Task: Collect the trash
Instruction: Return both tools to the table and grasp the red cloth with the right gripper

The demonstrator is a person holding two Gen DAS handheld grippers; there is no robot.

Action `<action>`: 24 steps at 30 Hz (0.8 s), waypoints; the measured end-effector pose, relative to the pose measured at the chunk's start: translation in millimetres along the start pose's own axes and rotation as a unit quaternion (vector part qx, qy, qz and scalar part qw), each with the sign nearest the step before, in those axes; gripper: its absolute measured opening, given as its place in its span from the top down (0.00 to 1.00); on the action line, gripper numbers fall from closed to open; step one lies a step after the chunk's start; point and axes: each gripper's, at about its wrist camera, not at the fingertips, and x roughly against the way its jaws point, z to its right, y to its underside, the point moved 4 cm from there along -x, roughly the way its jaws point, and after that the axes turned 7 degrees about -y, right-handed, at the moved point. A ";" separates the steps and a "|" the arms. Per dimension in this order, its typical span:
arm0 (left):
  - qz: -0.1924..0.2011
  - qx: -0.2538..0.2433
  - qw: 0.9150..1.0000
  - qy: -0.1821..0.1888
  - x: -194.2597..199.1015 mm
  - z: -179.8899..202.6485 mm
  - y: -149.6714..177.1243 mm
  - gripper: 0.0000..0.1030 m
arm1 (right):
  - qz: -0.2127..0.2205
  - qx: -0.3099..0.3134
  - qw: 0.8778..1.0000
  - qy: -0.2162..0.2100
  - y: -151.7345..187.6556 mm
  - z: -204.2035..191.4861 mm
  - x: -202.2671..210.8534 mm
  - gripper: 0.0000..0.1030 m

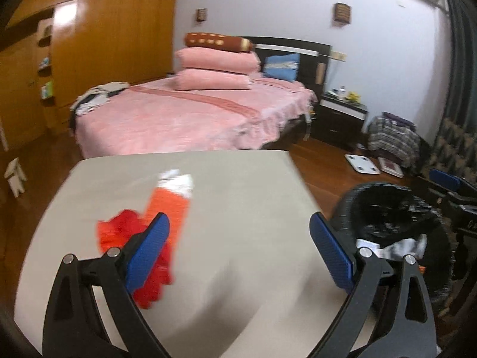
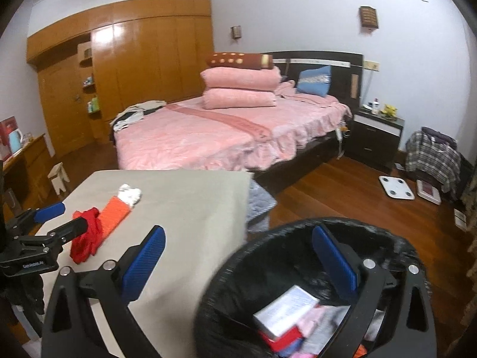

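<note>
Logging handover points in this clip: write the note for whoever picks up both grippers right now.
Left gripper: open, empty, over the table, next to the red wrapper.
Right gripper: open, empty, above the black-lined trash bin beside the table.
Done: the bin already holds a white box and other scraps.
Left: three pieces on the table, namely the red wrapper, the orange packet touching it, and the white crumpled paper at the packet's far end. Probably grab the red wrapper first, since it is closest to the left gripper.
</note>
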 end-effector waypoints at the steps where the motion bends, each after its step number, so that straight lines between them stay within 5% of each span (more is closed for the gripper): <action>1: -0.001 0.004 1.000 -0.007 -1.8 -8.9 0.5 0.10 | -0.001 0.003 1.000 -0.006 -0.7 -8.9 -7.2 0.06; 7: -0.016 0.031 0.998 -0.053 -18.7 -64.5 9.5 0.11 | -0.005 0.011 1.000 -0.025 1.0 -41.3 -37.4 0.06; 12: -0.038 0.047 0.996 -0.066 -37.6 -93.1 17.8 0.23 | -0.016 0.017 0.999 -0.032 8.4 -64.2 -63.8 0.06; 24: -0.062 0.056 0.995 -0.063 -81.6 -109.3 21.8 0.37 | -0.050 0.034 0.997 -0.042 16.7 -97.3 -108.5 0.06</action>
